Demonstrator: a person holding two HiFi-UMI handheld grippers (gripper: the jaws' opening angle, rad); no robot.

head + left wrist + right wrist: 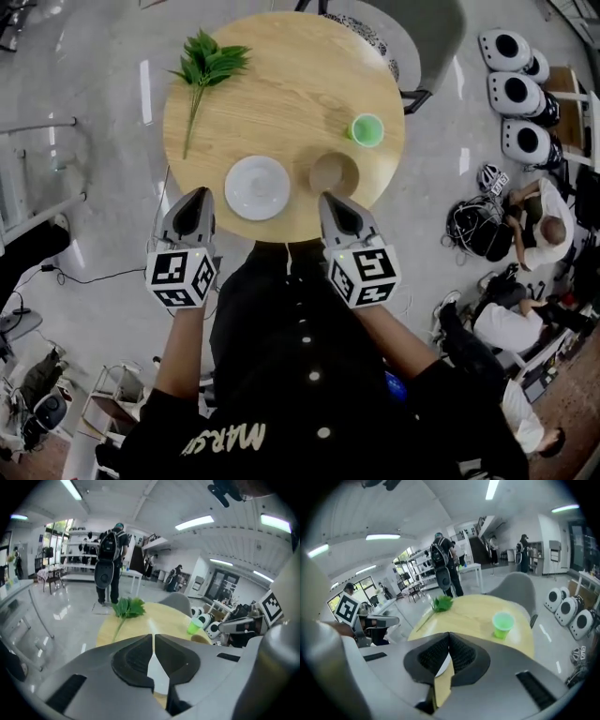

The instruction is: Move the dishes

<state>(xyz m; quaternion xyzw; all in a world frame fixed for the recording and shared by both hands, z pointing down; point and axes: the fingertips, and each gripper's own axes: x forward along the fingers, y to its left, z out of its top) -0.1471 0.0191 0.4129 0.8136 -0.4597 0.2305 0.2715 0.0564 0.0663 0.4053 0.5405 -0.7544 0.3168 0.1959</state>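
A round wooden table (281,84) carries a white plate (257,187) and a brown wooden bowl (335,173) near its front edge. A green cup (367,130) stands further back on the right, and a leafy green sprig (206,66) lies at the back left. My left gripper (200,194) hovers just in front of the plate, its jaws together and empty. My right gripper (327,199) hovers in front of the bowl, also shut and empty. The left gripper view shows the shut left gripper (153,635) over the plate (157,672). In the right gripper view the right gripper (449,633) points toward the cup (503,624).
A grey chair (422,37) stands behind the table. White rounded devices (516,94) and seated people (534,225) occupy the floor at the right. A person with a backpack (110,559) stands beyond the table. Cables lie on the floor at the left.
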